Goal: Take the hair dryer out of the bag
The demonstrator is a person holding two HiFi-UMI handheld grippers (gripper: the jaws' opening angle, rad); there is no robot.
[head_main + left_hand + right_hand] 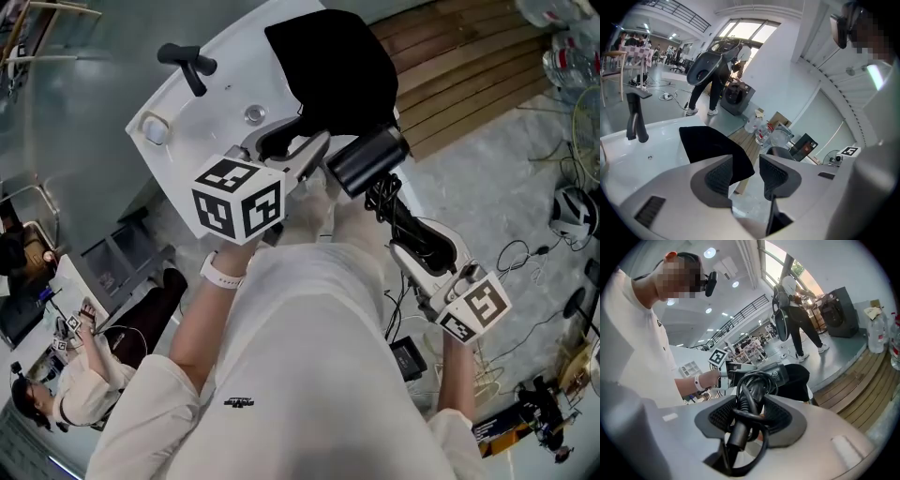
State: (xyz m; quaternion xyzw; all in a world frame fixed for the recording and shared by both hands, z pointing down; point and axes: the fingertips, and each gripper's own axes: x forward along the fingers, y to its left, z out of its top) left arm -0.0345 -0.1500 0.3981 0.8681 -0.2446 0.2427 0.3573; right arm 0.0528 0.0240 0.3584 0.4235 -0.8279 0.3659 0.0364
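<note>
A black bag (328, 66) lies on the white washbasin counter (216, 103); it also shows beyond my left jaws, as the bag (712, 147). The black hair dryer (366, 159) is in the air just in front of the bag's near edge, barrel pointing left. My right gripper (414, 234) is shut on its handle and the coiled cord, seen close in the right gripper view as the hair dryer (771, 376) above my right gripper (750, 413). My left gripper (305, 150) sits beside the barrel; the left gripper (745, 166) is open with nothing between its pads.
A black faucet (187, 64) stands at the counter's far left. A wooden slatted deck (469, 66) runs to the right of the counter, with water bottles (562, 47) on it. Cables (525, 253) lie on the floor at right. A seated person (66, 384) is at lower left.
</note>
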